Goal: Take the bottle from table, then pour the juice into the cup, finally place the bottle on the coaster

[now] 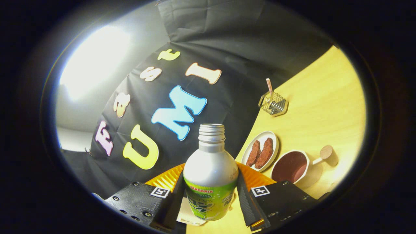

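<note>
Bottle point(210, 169) clamped between the fingers point(210, 198), cap off, tilted above the counter point(321, 97).
The cup point(290, 166) sits beyond the right finger; bring the neck over its rim before tipping further, slowly.

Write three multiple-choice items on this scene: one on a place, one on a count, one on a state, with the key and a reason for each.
1. Where is the bottle?
A. between the gripper's fingers
B. lying beside the wire holder
C. standing on the plate

2. How many brown pieces lie on the plate?
A. one
B. two
C. four

3. What state is the bottle's mouth in?
A. capped
B. corked
C. uncapped, thread bare

Key: 1 A, since the jaws press its sides; 2 B, as two pieces lie side by side; 3 C, since the bare threaded neck shows with no cap on it.
</note>
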Demonstrator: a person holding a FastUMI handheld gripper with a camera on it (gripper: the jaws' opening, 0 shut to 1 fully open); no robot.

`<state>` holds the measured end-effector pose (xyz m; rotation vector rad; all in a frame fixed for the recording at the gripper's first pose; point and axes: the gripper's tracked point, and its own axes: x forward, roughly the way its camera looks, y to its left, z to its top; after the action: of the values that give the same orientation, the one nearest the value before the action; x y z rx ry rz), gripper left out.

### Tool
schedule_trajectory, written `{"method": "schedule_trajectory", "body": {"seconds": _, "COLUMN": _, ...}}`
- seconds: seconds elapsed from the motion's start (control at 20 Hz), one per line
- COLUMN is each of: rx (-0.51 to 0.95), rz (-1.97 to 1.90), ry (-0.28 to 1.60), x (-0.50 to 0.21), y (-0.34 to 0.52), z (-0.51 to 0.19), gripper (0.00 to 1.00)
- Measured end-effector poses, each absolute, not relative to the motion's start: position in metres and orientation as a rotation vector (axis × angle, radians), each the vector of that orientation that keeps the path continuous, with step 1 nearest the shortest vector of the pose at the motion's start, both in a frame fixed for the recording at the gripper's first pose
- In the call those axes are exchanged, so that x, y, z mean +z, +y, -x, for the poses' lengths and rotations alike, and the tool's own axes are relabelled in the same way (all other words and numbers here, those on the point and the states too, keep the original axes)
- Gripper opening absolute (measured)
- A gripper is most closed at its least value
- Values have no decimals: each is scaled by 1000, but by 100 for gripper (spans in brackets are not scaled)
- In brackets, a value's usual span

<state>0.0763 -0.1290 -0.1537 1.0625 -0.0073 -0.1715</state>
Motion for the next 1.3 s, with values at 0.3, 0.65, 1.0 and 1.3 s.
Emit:
{"method": "schedule_trajectory", "body": {"seconds": 0.3, "rx": -205, "rz": -757, "ry": 3, "x": -138, "y": -129, "z": -77, "gripper": 76}}
{"method": "schedule_trajectory", "body": {"seconds": 0.65, "rx": -215, "rz": -433, "ry": 20, "x": -120, "y": -113, "z": -81, "gripper": 76}}
{"method": "schedule_trajectory", "body": {"seconds": 1.0, "rx": -168, "rz": -143, "ry": 17, "x": -100, "y": -84, "z": -89, "gripper": 76}}
{"method": "schedule_trajectory", "body": {"seconds": 1.3, "rx": -158, "rz": 8, "ry": 61, "x": -113, "y": -76, "z": -101, "gripper": 76}}
